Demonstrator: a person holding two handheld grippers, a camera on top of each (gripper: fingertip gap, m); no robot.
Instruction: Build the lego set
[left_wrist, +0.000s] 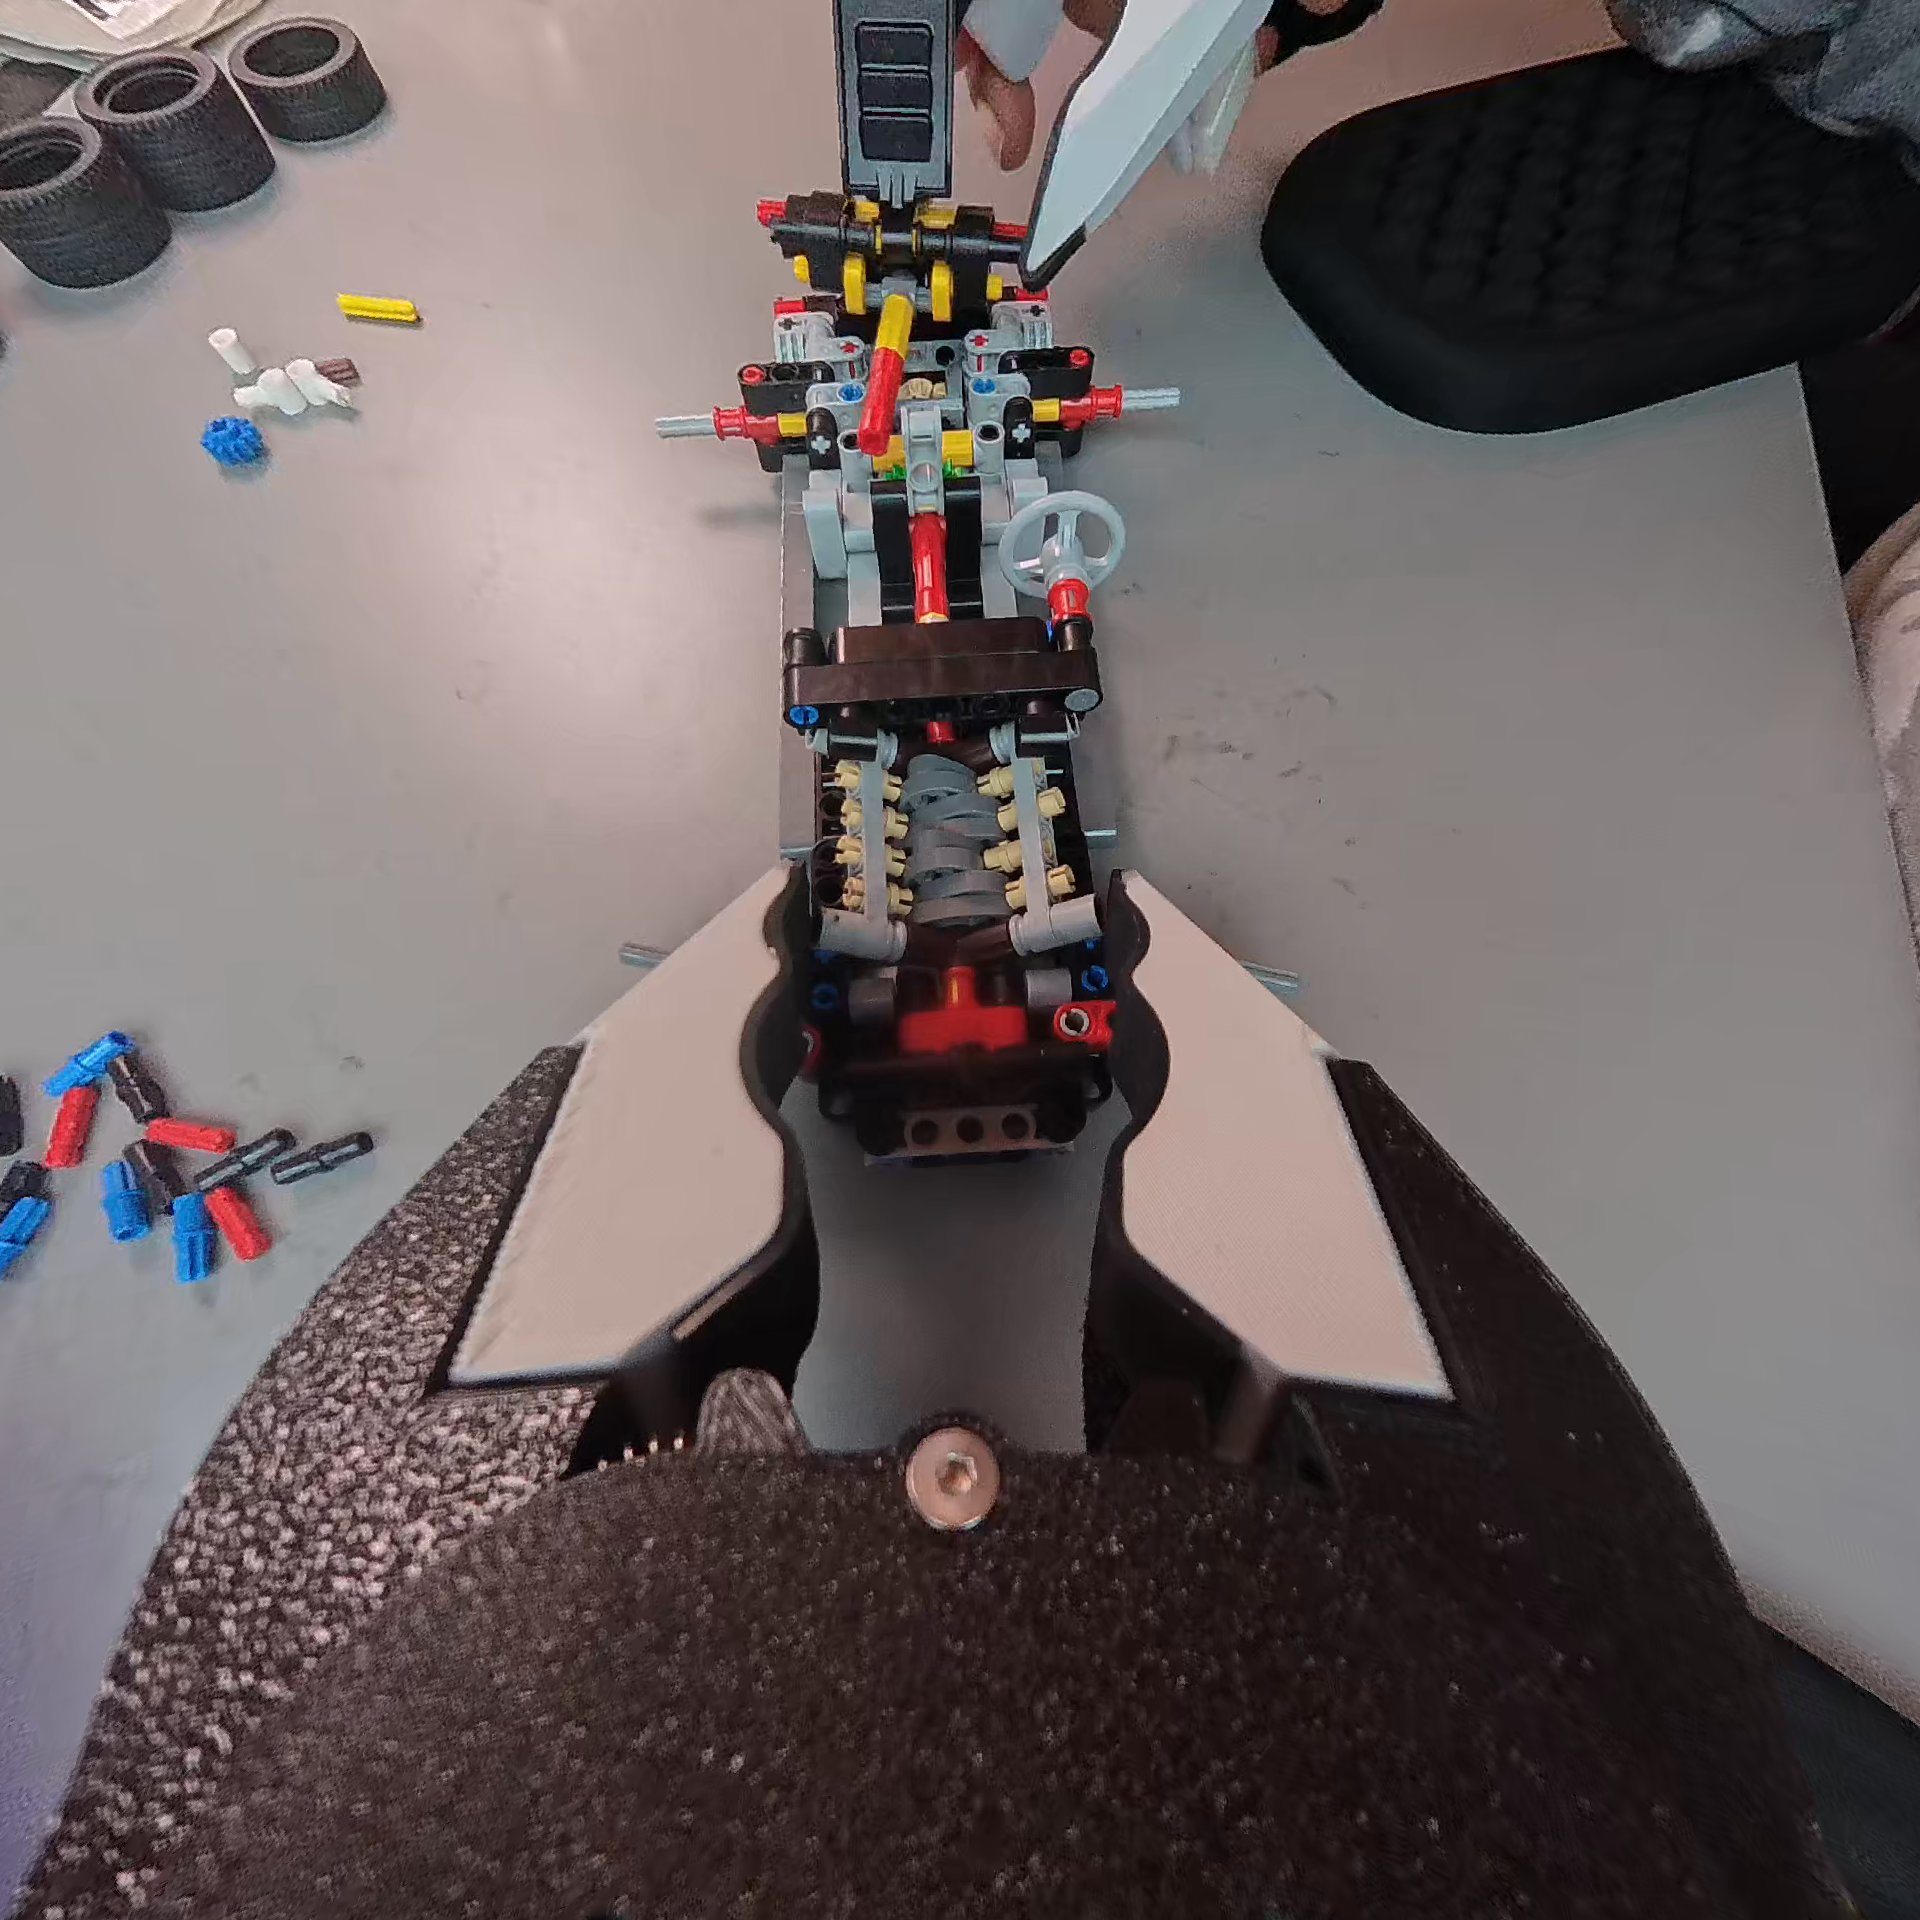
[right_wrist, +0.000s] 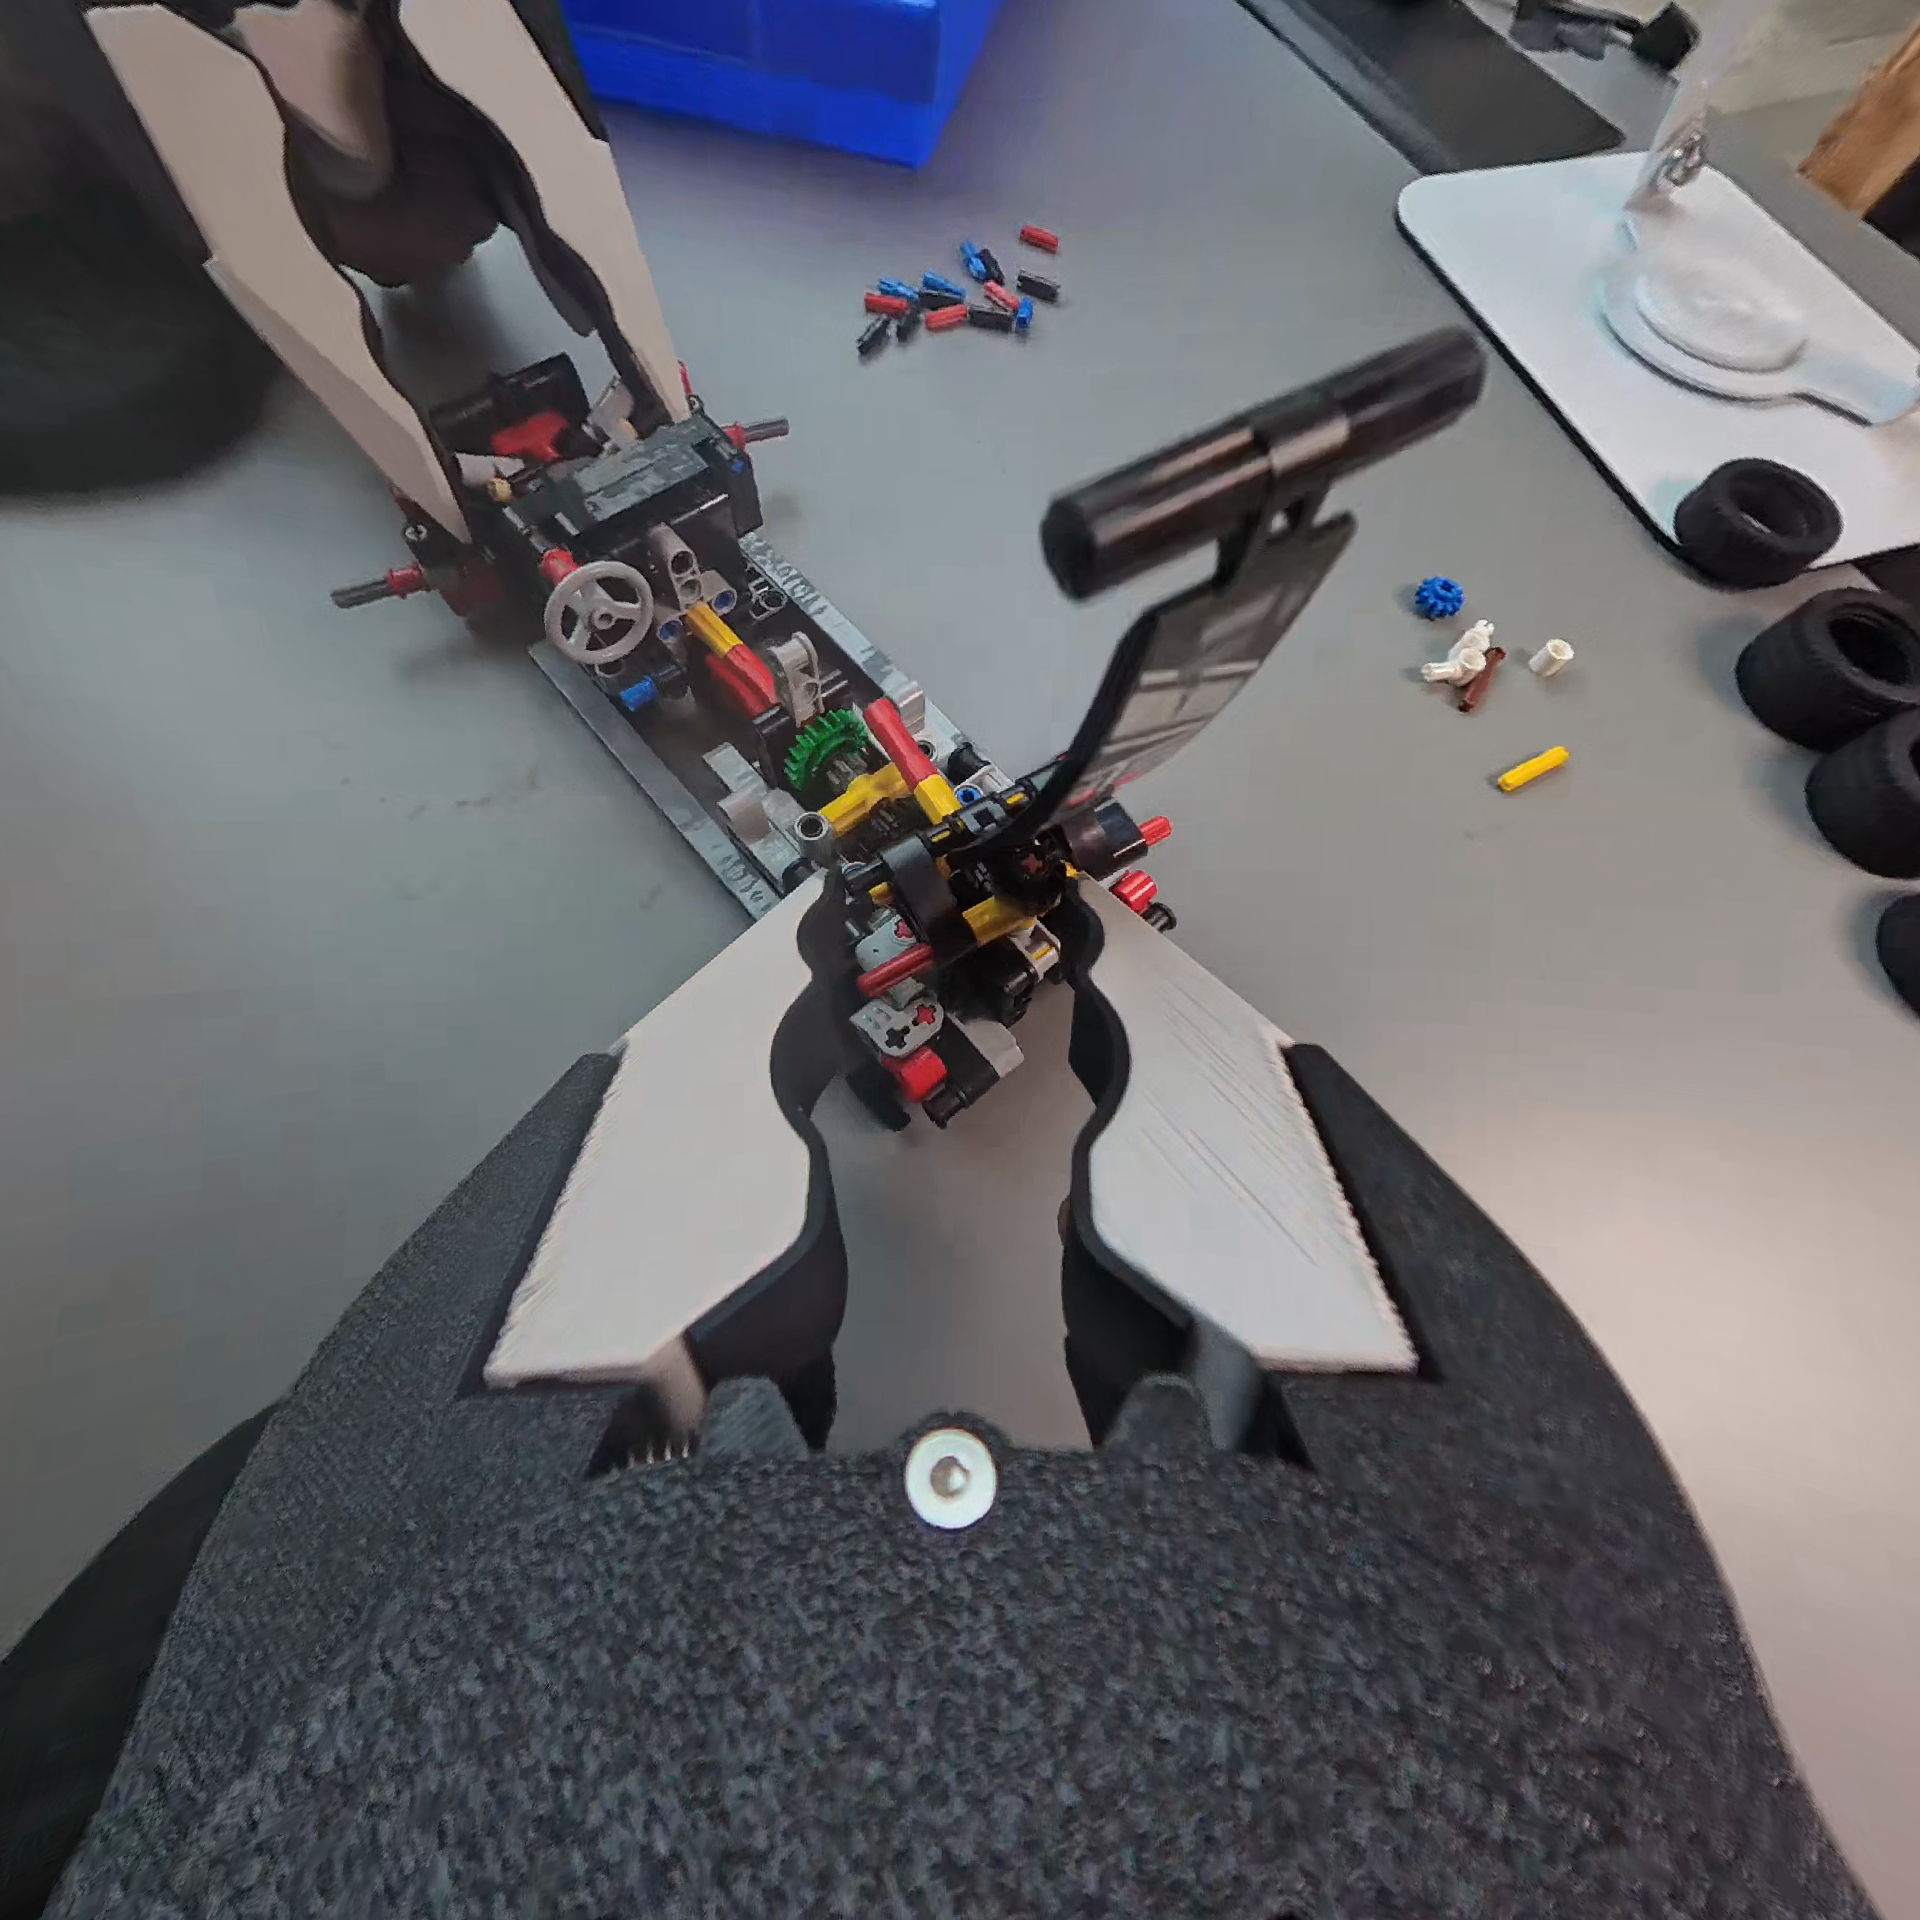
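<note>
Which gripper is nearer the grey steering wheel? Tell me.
Left. The left gripper straddles the chassis end just beyond the steering wheel; the right gripper straddles the opposite end, farther away.

No writing can be read; the printed sheet (left_wrist: 156, 21) at the table's edge is too blurred
</note>
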